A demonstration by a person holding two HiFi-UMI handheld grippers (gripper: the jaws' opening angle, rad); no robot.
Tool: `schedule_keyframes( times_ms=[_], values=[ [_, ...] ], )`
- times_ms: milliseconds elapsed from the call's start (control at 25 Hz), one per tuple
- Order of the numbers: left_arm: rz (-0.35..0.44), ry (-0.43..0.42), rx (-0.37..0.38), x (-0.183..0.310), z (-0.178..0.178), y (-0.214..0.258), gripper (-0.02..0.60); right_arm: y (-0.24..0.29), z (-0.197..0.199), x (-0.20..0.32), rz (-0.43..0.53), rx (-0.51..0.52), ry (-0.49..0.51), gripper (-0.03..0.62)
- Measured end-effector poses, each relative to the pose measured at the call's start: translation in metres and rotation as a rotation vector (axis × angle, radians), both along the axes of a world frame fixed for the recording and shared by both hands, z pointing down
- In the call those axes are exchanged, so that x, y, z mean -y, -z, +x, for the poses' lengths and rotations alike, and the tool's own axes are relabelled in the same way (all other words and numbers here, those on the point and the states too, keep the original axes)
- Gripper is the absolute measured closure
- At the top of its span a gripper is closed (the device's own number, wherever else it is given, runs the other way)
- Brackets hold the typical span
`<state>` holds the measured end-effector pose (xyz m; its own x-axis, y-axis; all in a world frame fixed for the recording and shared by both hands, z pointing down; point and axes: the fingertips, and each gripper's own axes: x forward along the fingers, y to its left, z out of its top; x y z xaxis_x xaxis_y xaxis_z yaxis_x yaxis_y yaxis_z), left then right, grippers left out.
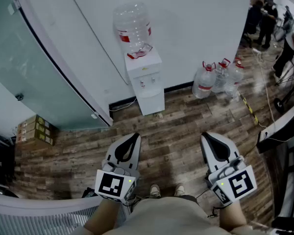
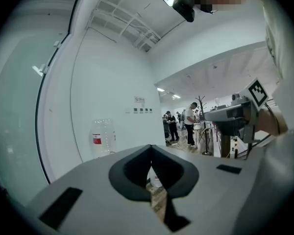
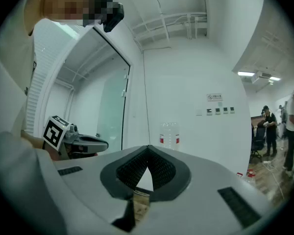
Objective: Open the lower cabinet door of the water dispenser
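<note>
A white water dispenser [image 1: 144, 80] stands against the white wall with a clear bottle [image 1: 132, 26] on top. Its lower cabinet door [image 1: 152, 103] is closed. Both grippers are held well short of it over the wood floor. My left gripper [image 1: 136, 136] has its jaws together and holds nothing, and so does my right gripper [image 1: 204, 137]. In the left gripper view the jaws of the left gripper [image 2: 151, 148] meet in front of the bottle [image 2: 102, 138]. In the right gripper view the right gripper [image 3: 147, 148] hides the dispenser's body below the bottle [image 3: 169, 133].
Three spare water bottles [image 1: 218, 77] stand on the floor right of the dispenser. A glass partition [image 1: 29, 58] runs along the left, with cardboard boxes [image 1: 36, 130] at its foot. People [image 1: 264, 13] and equipment [image 1: 284, 126] fill the right side.
</note>
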<state>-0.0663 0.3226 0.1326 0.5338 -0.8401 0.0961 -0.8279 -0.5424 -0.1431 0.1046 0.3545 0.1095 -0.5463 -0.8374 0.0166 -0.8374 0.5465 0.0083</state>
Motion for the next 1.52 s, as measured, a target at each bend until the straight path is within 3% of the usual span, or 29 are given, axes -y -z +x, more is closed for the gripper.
schedule_keyframes(
  times_ms=[720, 1520],
  values=[
    [-0.006, -0.006, 0.019, -0.001, 0.023, -0.002, 0.575, -0.009, 0.025, 0.001, -0.013, 0.045, 0.003, 0.586],
    [-0.021, 0.065, 0.041, -0.001, 0.087, -0.021, 0.575, -0.043, 0.098, 0.015, -0.063, 0.045, 0.071, 0.586]
  ],
)
